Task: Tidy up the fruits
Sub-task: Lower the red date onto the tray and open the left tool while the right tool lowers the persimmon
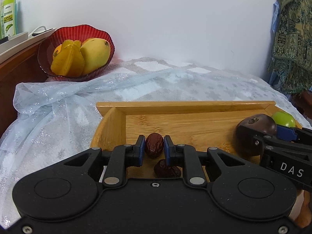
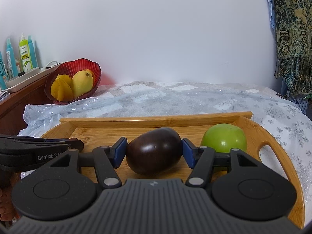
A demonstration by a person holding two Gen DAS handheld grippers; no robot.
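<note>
Your left gripper [image 1: 154,147] is clamped on a red date [image 1: 154,145]; your right gripper [image 2: 154,152] grips the dark purple fruit [image 2: 154,153] on the wooden tray [image 2: 156,121].

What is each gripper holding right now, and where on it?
The left gripper pinches a red date across its sides. The right gripper clamps a dark purple fruit across its widest middle.

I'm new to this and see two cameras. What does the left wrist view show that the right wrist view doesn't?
Only the left view: two dried dates, one clamped in the left gripper, one lying loose below it. Only the right view: the tray's handle hole. Both: tray, red bowl, green fruit, and the dark fruit in the right gripper.
</note>
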